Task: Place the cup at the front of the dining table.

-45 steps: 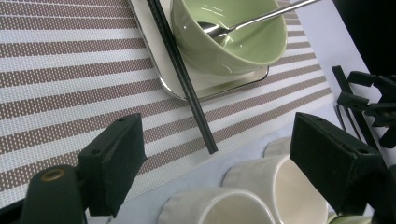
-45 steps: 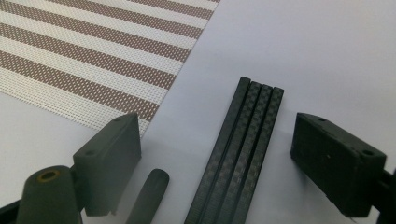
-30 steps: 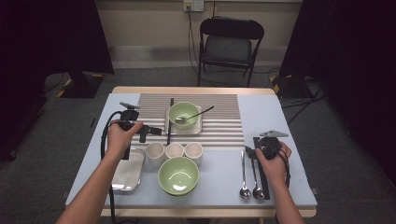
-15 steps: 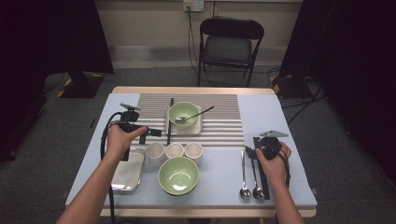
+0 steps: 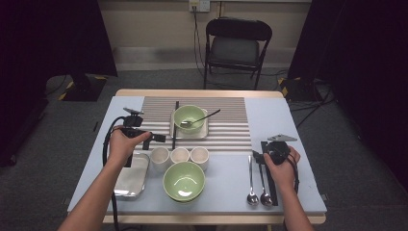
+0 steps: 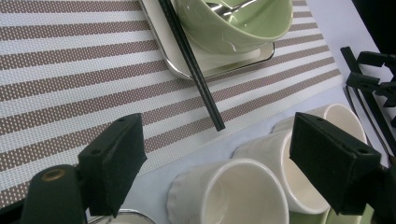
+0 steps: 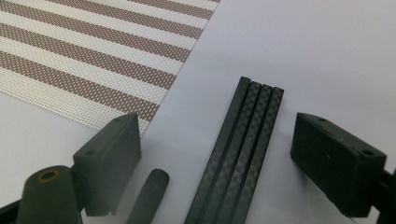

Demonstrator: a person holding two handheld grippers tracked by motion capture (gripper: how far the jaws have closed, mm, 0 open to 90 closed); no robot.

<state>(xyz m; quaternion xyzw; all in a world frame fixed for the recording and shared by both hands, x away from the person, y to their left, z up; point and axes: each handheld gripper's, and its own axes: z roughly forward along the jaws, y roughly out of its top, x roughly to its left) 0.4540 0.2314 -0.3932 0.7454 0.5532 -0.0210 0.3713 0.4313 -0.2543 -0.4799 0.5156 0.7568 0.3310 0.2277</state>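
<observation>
My left gripper (image 5: pixel 155 138) is held in a hand over the placemat's front left edge, open, with nothing between its jaws. In the left gripper view the left gripper (image 6: pixel 223 163) hovers above a row of three white cups (image 6: pixel 229 196). My right gripper (image 5: pixel 256 156) rests at the right of the table, open. In the right gripper view the right gripper (image 7: pixel 231 158) straddles a bundle of black chopsticks (image 7: pixel 243 154) without touching them. A dark spoon handle (image 7: pixel 147 196) lies beside the left jaw.
A small green bowl (image 5: pixel 189 118) with a spoon in it sits on a metal tray (image 6: pixel 210 60) on the striped placemat (image 5: pixel 231 130). One black chopstick (image 6: pixel 191 60) lies along that tray. A large green bowl (image 5: pixel 184 180), a flat metal tray (image 5: pixel 130 178) and two spoons (image 5: pixel 257 195) lie near the front.
</observation>
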